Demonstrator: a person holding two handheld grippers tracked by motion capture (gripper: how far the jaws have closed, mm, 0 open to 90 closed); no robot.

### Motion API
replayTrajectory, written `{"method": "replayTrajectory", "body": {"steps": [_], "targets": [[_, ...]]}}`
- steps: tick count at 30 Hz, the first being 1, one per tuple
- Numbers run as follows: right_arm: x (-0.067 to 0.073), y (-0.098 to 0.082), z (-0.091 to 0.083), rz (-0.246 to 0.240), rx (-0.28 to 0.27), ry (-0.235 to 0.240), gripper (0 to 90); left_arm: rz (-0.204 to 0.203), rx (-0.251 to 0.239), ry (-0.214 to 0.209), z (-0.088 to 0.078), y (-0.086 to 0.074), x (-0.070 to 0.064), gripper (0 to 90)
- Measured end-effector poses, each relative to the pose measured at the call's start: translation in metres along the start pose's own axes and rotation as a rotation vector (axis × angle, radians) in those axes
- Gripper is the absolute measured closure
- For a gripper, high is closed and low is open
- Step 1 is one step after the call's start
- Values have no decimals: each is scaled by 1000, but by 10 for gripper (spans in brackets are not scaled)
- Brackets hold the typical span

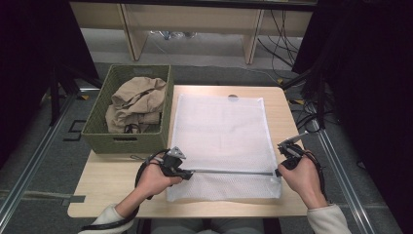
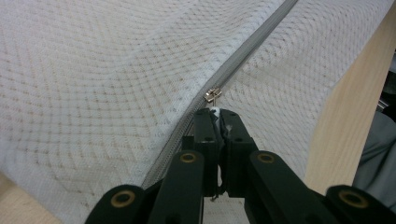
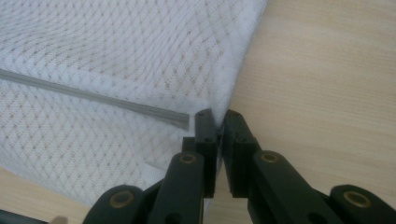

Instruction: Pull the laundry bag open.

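Observation:
A white mesh laundry bag lies flat on the wooden table, with a grey zipper running across its near part. My left gripper is at the zipper's left end, shut on the zipper pull's white tab; the small metal slider sits just beyond the tips. My right gripper is shut on the bag's right edge, close to where the zipper ends.
A green woven basket holding a crumpled tan garment stands at the table's left rear. Bare tabletop lies to the left of the bag and along its right edge. Cables run over the floor at right.

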State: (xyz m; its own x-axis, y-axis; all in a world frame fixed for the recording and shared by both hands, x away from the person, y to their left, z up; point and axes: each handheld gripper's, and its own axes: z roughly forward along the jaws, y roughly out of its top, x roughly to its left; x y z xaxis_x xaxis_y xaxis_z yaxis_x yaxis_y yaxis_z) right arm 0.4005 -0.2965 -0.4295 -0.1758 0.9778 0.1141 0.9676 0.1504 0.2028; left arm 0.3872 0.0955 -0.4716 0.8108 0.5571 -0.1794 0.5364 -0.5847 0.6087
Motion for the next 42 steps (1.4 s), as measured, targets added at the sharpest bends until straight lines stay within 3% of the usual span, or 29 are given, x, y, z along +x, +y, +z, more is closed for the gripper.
{"method": "replayTrajectory", "body": {"steps": [1, 3, 4, 5, 6, 7, 8, 9, 10, 13, 14, 15, 16, 18, 20, 21, 22, 25, 27, 31, 32, 33, 34, 36, 37, 38, 40, 41, 42], "targets": [[0, 0, 0, -3, 11, -4, 862, -29, -15, 2, 0, -2, -1, 867], [0, 0, 0, -8, 0, -4, 862, -1, 10, 1, -2, -3, 2, 867], [1, 0, 0, -5, 8, -6, 862, -50, -34, 4, 1, -4, -1, 866], [1, 0, 1, -6, 12, -7, 862, -52, -25, 3, 0, -4, -1, 867], [1, 0, 1, -10, 3, -7, 862, -4, 13, 3, -3, -4, 3, 867], [5, 0, 0, 26, 20, -8, 862, -64, -40, 3, 0, -5, 0, 867], [5, 0, 0, 26, 20, -8, 862, -64, -40, 3, 0, -5, 0, 867], [4, 0, 0, 27, 17, -4, 862, -11, 10, 8, -4, -5, 4, 867], [4, 0, 0, 26, 17, -1, 862, -4, 17, 5, -5, -5, 5, 867], [4, 0, 0, 25, 14, -1, 861, -70, -43, 9, -2, -6, 1, 867], [4, 0, 0, 28, 16, -1, 861, -10, 14, 11, -6, -6, 6, 866], [4, 0, 0, 28, 17, 0, 861, -24, 6, 10, -6, -7, 6, 867], [1, 0, 1, -6, 6, 0, 861, -88, -51, 4, -2, -8, 2, 867], [0, 1, 1, -1, 4, -4, 862, -16, 20, 9, -6, -8, 7, 867], [0, 1, 1, 0, 3, -8, 862, -29, 5, 10, -6, -8, 7, 867], [0, 1, 1, 2, 6, -8, 861, -74, -34, 8, -5, -9, 4, 867], [0, 1, 1, 2, 4, -8, 862, -8, 23, 16, -9, -8, 9, 867], [0, 1, 1, 2, 3, -8, 861, -7, 24, 18, -10, -9, 10, 867], [1, 1, 1, -4, 5, -15, 862, -46, -6, 18, -9, -11, 8, 867], [-1, 1, 1, -12, -5, -10, 861, -26, 16, 21, -10, -12, 10, 867], [3, 1, -1, 35, 6, -16, 861, -20, 21, 16, -10, -12, 12, 867], [3, 1, -1, 35, 6, -16, 861, -44, 5, 20, -10, -13, 10, 867], [2, 1, -1, 23, 3, -19, 861, -15, 26, 22, -12, -13, 12, 867], [-1, 1, 0, -15, -7, -8, 861, -95, -36, 27, -9, -14, 8, 867], [0, 1, 0, -5, 0, -3, 861, -79, -25, 20, -10, -14, 9, 867], [0, 1, 0, -4, 1, -7, 861, -29, 16, 16, -13, -15, 13, 867], [0, 1, 1, -14, 1, -11, 862, -69, -11, 26, -11, -16, 11, 867], [3, 1, 0, 30, 16, -14, 861, -110, -47, 20, -9, -17, 9, 867], [-1, 2, 1, 0, 9, -6, 861, -38, 17, 26, -14, -18, 14, 867]]}}
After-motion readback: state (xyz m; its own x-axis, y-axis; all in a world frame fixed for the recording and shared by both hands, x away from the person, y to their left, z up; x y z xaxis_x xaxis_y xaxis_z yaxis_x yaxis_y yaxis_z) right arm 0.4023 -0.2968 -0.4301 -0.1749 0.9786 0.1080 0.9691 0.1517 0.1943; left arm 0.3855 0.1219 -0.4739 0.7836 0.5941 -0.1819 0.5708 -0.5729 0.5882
